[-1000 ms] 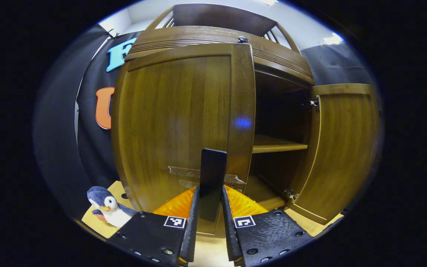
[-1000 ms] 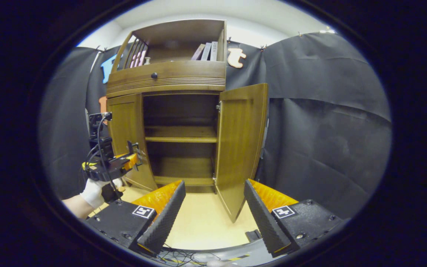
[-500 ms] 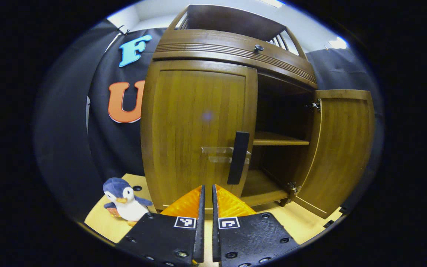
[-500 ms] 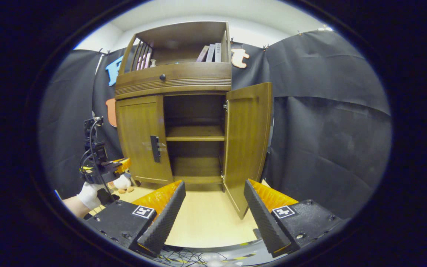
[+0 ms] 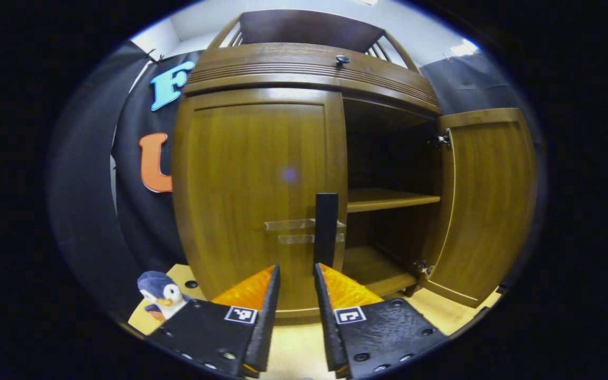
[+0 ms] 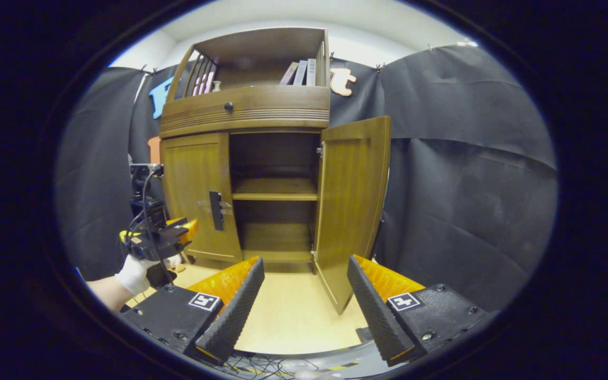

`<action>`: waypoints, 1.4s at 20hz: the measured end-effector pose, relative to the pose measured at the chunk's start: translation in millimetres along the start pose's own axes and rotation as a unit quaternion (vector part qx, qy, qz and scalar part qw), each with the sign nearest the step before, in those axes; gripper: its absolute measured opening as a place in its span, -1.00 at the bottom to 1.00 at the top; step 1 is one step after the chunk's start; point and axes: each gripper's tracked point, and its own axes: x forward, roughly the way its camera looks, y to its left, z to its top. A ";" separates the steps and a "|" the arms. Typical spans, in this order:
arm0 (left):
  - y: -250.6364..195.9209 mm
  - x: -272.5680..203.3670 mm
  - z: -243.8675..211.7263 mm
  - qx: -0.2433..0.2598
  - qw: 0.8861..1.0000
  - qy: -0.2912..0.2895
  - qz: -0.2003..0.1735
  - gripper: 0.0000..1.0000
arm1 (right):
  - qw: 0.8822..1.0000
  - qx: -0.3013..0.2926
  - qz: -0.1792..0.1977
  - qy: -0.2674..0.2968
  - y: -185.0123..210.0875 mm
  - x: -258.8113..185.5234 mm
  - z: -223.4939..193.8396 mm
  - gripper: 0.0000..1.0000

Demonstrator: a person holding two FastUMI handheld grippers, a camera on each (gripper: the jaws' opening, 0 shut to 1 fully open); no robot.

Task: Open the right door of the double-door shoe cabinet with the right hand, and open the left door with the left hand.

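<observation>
The brown shoe cabinet [image 6: 246, 113] stands ahead. Its right door [image 5: 488, 200] [image 6: 351, 206] is swung wide open, showing a shelf [image 5: 388, 199] inside. The left door [image 5: 256, 190] [image 6: 193, 195] lies flush with the front, a black upright handle [image 5: 326, 227] [image 6: 215, 210] at its inner edge. My left gripper [image 5: 296, 269] is open by a narrow gap, just short of the door and a little left of the handle, holding nothing. In the right gripper view a gloved hand [image 6: 135, 272] holds the left gripper [image 6: 185, 229]. My right gripper [image 6: 305, 261] is wide open over the floor, well back from the cabinet.
A penguin plush [image 5: 159, 294] sits on the floor at the cabinet's left foot. Clear tape strips [image 5: 288, 225] cross the left door beside the handle. Books [image 6: 300, 73] stand on the top shelf. Cables [image 6: 251, 364] lie on the floor below my right gripper.
A second ago my left gripper was shut on the handle with the left door ajar. It came off and drew back, the door swung closed, and now it has opened and moved closer again.
</observation>
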 end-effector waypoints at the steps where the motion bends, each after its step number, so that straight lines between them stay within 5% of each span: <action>1: -3.9 9.3 1.6 0.002 1.000 0.000 0.001 -0.12 | 1.000 0.001 -0.001 0.003 -0.6 4.0 -0.2 1.00; 6: -23.2 50.5 2.2 0.010 1.000 0.006 0.001 0.67 | 1.000 0.008 0.000 0.015 -4.1 25.7 -1.4 1.00; 11: -31.5 85.6 10.8 0.022 1.000 -0.001 0.009 0.49 | 0.999 0.018 0.002 0.033 -10.9 45.1 -8.6 1.00; 15: -27.8 100.8 12.4 0.002 1.000 0.003 0.012 0.59 | 0.999 0.021 0.009 0.038 -10.4 52.0 -10.9 1.00; 18: -27.3 97.3 12.0 0.006 1.000 -0.005 0.013 0.38 | 0.998 0.029 0.016 0.046 -11.5 60.0 -16.3 1.00; 21: -30.7 100.4 11.8 0.014 1.000 -0.007 0.009 -0.21 | 0.997 0.039 0.022 0.057 -14.5 70.4 -24.4 1.00; 25: -27.4 97.9 11.4 0.009 1.000 -0.009 -0.003 -0.22 | 0.997 0.040 0.026 0.058 -14.9 76.3 -27.2 1.00; 26: -27.7 97.0 12.1 0.007 1.000 -0.011 -0.007 -0.43 | 0.998 0.033 0.027 0.056 -14.2 76.9 -27.2 1.00; 27: -25.7 96.9 11.1 0.002 1.000 -0.009 -0.008 -0.22 | 0.998 0.029 0.030 0.055 -13.5 78.0 -27.4 1.00; 28: -27.1 93.8 12.8 0.001 1.000 -0.009 -0.013 -0.58 | 0.998 0.028 0.034 0.054 -12.5 79.1 -27.0 1.00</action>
